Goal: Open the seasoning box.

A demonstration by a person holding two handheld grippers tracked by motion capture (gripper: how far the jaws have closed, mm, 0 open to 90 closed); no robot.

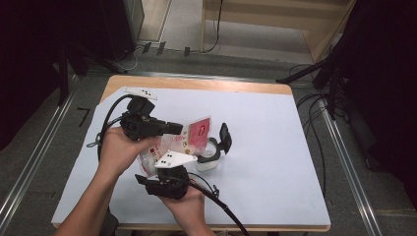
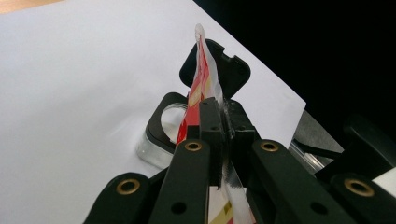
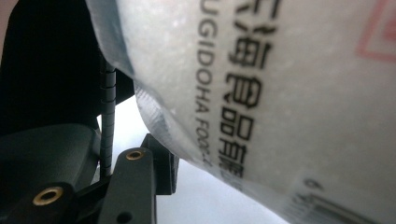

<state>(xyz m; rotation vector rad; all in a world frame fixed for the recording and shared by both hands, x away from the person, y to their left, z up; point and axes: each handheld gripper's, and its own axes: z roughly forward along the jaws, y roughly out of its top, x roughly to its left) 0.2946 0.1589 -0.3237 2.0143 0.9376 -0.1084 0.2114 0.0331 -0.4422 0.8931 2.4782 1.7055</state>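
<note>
My left tool [image 2: 219,116] is clamped on the top edge of the packet [image 1: 189,137], held over the open container [image 1: 210,156] on the worktop [image 1: 275,147]. My right tool [image 1: 164,179] grips the packet's lower body, jaws half-wide. Nothing visibly poured yet; tipping remains.

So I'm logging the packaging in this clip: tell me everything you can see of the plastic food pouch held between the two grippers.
The red, white and clear plastic food pouch is a soft, glossy sachet with black lettering on a pale side and a white, grainy-looking filling. It hangs above the white-covered table, over a clear container with a black flip lid. The left gripper has its jaws shut on the flat sealed edge; the right gripper holds its bulging body from below.
</note>
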